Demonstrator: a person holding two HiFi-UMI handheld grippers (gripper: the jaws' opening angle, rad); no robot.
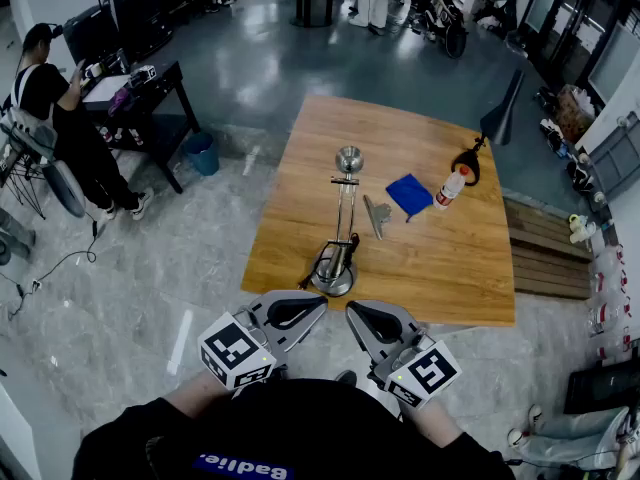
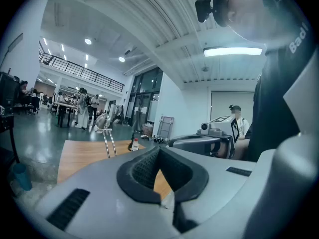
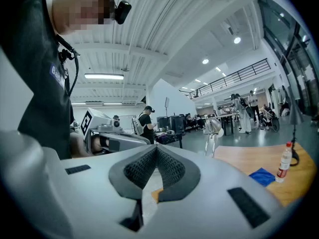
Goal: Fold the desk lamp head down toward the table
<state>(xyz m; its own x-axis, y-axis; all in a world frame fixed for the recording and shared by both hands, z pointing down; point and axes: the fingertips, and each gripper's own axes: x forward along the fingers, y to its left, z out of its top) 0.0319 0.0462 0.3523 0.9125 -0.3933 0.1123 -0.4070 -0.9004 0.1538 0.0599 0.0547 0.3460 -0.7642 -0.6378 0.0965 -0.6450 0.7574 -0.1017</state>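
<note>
Desk lamp [image 1: 345, 218] stands upright by the near table [image 1: 300, 168] edge, bottle [image 1: 450, 188] well apart.

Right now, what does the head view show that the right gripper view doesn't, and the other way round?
Only the head view: the lamp base standing at the table's near edge, and a blue bin on the floor by a desk.

Only the right gripper view: a ceiling light, a balcony rail and the head camera that the person wears.

Both: the wooden table, the lamp head, the blue cloth and the bottle.
</note>
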